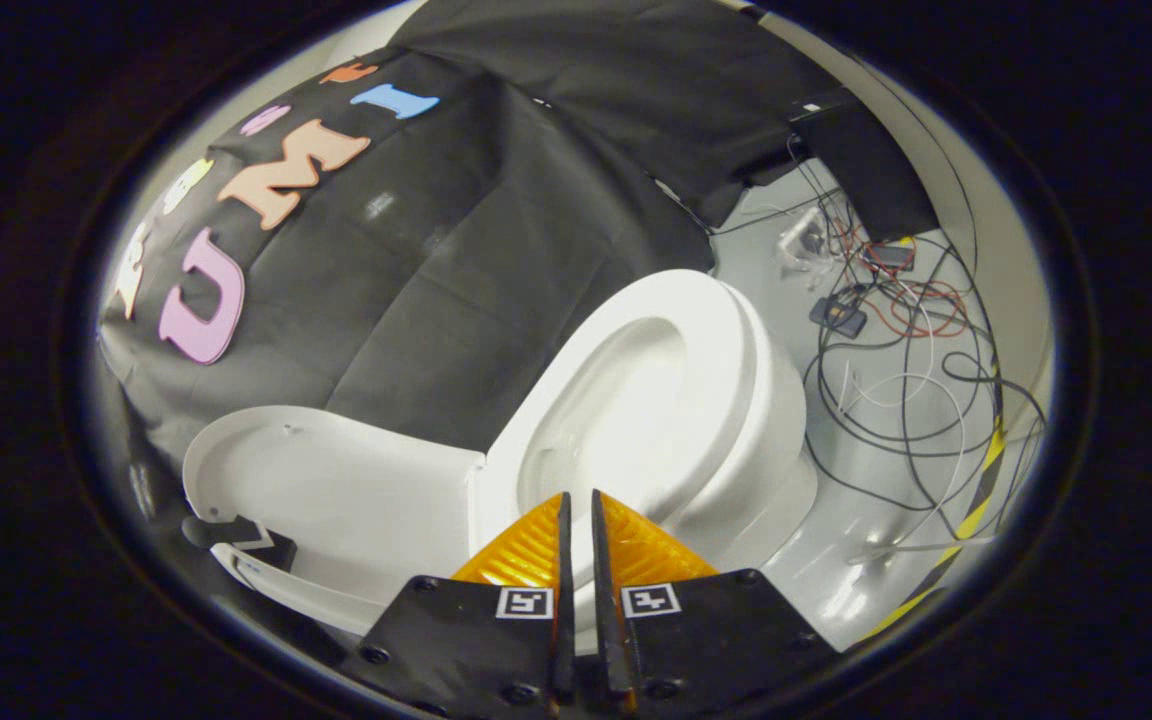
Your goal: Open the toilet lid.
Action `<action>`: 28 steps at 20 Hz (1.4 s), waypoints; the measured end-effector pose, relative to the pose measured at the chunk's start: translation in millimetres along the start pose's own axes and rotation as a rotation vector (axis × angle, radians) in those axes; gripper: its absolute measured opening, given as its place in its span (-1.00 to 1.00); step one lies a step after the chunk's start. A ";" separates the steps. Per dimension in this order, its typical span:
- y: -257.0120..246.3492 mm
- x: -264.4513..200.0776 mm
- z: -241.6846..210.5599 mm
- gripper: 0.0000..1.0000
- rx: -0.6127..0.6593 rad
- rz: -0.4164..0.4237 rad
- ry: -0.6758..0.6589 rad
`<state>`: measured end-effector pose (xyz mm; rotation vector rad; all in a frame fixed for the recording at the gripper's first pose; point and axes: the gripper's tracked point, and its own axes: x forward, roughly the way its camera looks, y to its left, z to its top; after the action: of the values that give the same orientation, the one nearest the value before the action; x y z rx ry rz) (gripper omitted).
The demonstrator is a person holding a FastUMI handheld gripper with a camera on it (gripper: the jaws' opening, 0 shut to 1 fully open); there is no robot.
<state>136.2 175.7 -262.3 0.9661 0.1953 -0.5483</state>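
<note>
Toilet lid [336, 490]: I see it swung up and off the bowl, a white oval panel lying back toward the black cloth wall at lower left of the frame; its inner face is turned to my camera, and its hinge end meets the toilet just left of my fingers.
Toilet [736, 420]: white, middle of the frame, tilted in my view; seat [726, 330] down on the rim, bowl [626, 400] open and brightly lit — the bowl sits just ahead of my fingertips.
Gripper [577, 500]: lower middle of the frame; I read the two fingers as drawn nearly together, only a thin slit between them; nothing is held between them, and the tips hang over the near rim of the bowl; whether they touch the porcelain I cannot tell.
Cloth wall [436, 300]: black fabric, creased, filling the upper left and running behind the lid and toilet.
Floor [866, 560]: pale grey and glossy, right of the toilet.
Cables [916, 400]: a loose tangle of black, white and red wires on the floor at right — well apart from the toilet; a few small dark boxes [839, 316] lie among them at upper right.
Striped tape [981, 480]: yellow and black, curving along the floor at far right.
</note>
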 end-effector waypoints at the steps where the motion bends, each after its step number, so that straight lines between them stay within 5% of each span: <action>1: 8.3 -3.3 6.8 -0.78 -0.027 0.014 -0.019; 10: 192.8 -51.6 69.7 -0.79 -0.357 0.328 -0.204; 18: 345.6 -108.6 27.4 -0.79 -0.670 0.641 -0.241; 25: 369.9 -112.7 -1.8 -0.79 -0.871 0.703 -0.195; 28: 361.3 -108.5 28.4 -0.35 -0.901 0.688 -0.233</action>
<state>231.2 351.8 58.7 0.0501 -0.1072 0.0924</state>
